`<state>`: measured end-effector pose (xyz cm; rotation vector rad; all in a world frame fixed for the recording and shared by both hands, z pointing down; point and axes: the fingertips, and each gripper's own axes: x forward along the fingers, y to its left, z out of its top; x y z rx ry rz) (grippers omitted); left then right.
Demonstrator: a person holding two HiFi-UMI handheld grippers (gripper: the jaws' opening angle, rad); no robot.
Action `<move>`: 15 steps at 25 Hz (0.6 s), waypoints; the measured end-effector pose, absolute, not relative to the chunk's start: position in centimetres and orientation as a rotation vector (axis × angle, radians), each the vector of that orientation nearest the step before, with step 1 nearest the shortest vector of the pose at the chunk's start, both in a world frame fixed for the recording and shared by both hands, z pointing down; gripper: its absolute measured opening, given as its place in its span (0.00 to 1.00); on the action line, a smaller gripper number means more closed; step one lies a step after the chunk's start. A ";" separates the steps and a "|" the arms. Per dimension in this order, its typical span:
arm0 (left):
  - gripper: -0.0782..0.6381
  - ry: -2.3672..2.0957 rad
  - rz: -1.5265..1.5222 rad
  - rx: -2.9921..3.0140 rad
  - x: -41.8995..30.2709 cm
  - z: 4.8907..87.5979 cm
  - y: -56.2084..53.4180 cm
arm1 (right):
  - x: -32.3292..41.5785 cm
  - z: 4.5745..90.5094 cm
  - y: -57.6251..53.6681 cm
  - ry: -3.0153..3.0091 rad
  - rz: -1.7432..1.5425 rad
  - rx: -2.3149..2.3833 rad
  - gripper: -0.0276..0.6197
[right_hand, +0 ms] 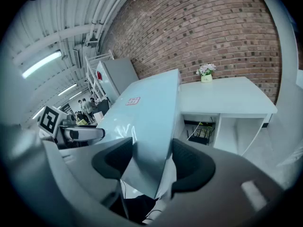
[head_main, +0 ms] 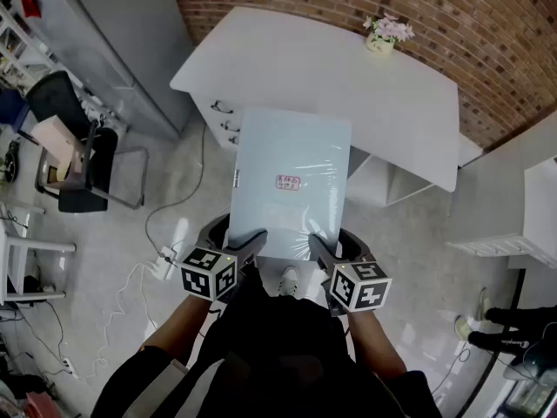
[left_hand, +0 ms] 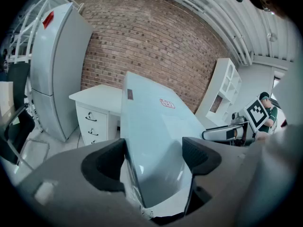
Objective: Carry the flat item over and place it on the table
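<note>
The flat item (head_main: 291, 181) is a pale blue wrapped panel with a small red label, held level in the air in front of the person. My left gripper (head_main: 248, 242) is shut on its near left corner, and my right gripper (head_main: 324, 244) is shut on its near right corner. In the left gripper view the flat item (left_hand: 156, 136) runs between the dark pads of the left gripper (left_hand: 154, 157). The right gripper view shows the flat item (right_hand: 147, 117) wedged in the right gripper (right_hand: 151, 162). The white table (head_main: 392, 94) stands just beyond the panel's far edge.
A small flower pot (head_main: 387, 33) sits at the table's far side by the brick wall. Drawers (head_main: 222, 116) are under its left end. A grey cabinet (head_main: 122, 33) and a black chair (head_main: 83, 168) stand left. Cables (head_main: 165, 259) lie on the floor, white shelving (head_main: 531, 207) at right.
</note>
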<state>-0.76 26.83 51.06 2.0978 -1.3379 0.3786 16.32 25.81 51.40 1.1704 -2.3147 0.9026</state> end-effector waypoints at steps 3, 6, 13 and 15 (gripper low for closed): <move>0.66 -1.344 0.376 2.098 -0.9 51.0 26.9 | 16.2 51.3 25.8 -2.317 0.896 1.168 0.46; 0.66 -1.349 0.368 2.098 -1.2 50.9 27.0 | 15.9 51.1 25.9 -2.322 0.884 1.167 0.46; 0.66 -1.355 0.340 2.091 -2.3 50.7 26.7 | 14.8 50.5 25.4 -2.327 0.864 1.168 0.46; 0.66 -1.355 0.333 2.094 -2.6 50.4 26.3 | 14.5 50.2 25.0 -2.331 0.866 1.178 0.46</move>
